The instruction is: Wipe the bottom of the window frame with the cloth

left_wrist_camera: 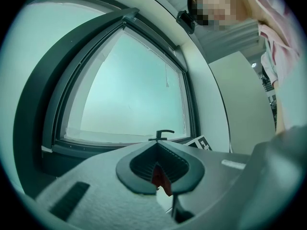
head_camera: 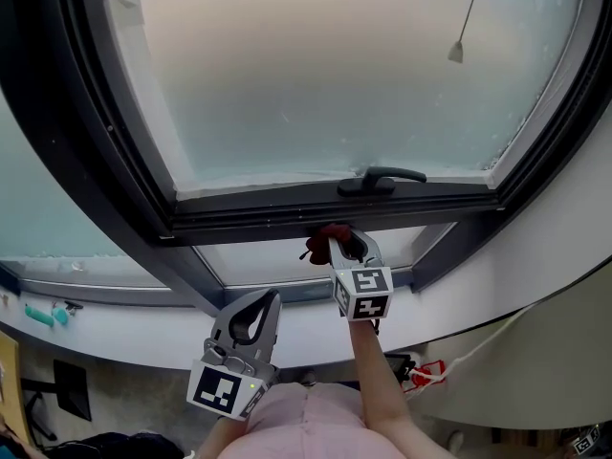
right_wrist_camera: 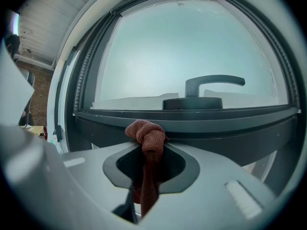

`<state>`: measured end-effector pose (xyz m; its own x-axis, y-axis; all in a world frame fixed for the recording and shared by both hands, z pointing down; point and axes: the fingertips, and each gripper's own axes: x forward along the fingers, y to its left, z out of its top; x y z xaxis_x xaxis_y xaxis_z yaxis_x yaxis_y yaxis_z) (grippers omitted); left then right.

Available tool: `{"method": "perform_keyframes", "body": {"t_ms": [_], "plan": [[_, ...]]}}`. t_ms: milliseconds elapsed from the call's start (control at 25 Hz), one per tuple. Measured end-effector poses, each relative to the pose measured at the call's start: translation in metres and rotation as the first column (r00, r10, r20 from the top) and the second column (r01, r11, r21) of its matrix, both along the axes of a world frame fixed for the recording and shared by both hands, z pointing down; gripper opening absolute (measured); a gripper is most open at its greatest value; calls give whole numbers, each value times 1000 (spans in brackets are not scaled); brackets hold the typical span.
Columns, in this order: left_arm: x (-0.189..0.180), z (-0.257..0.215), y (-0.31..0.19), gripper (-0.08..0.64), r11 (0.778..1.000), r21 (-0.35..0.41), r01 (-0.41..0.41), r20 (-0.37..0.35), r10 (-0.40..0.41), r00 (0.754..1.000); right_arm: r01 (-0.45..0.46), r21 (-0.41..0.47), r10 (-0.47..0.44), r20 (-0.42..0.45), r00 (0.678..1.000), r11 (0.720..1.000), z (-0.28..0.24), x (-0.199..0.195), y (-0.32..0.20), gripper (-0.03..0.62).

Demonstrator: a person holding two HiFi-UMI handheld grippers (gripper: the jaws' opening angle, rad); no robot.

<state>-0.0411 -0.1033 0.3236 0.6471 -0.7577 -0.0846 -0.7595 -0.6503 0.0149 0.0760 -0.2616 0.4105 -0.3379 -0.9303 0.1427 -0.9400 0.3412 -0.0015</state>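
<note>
Up at the sill, my right gripper (head_camera: 346, 249) is clamped on the red cloth (head_camera: 323, 241), its bunched end right against the dark bottom rail of the window frame (head_camera: 249, 223), just below the handle (head_camera: 382, 178). Left gripper (head_camera: 271, 299) hangs lower, jaws closed, nothing held. No wiped streak shows, so I'd guess most of the rail's still to do.

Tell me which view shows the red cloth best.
The right gripper view: the cloth sits close, bunched in the jaws of the right gripper at the window frame. The head view shows it small at that gripper's tip; the left gripper view shows only an unclear red sliver.
</note>
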Motion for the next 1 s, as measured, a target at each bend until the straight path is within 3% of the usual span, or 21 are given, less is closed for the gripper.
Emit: {"method": "perform_keyframes", "body": {"t_ms": [640, 1000], "plan": [[37, 3, 2, -8, 1000, -4, 5, 2, -5, 1000, -119, -10, 119, 68, 991, 993, 3, 87, -3, 80], [40, 8, 9, -6, 999, -9, 48, 3, -48, 999, -99, -4, 99, 78, 992, 995, 4, 91, -3, 78]]}}
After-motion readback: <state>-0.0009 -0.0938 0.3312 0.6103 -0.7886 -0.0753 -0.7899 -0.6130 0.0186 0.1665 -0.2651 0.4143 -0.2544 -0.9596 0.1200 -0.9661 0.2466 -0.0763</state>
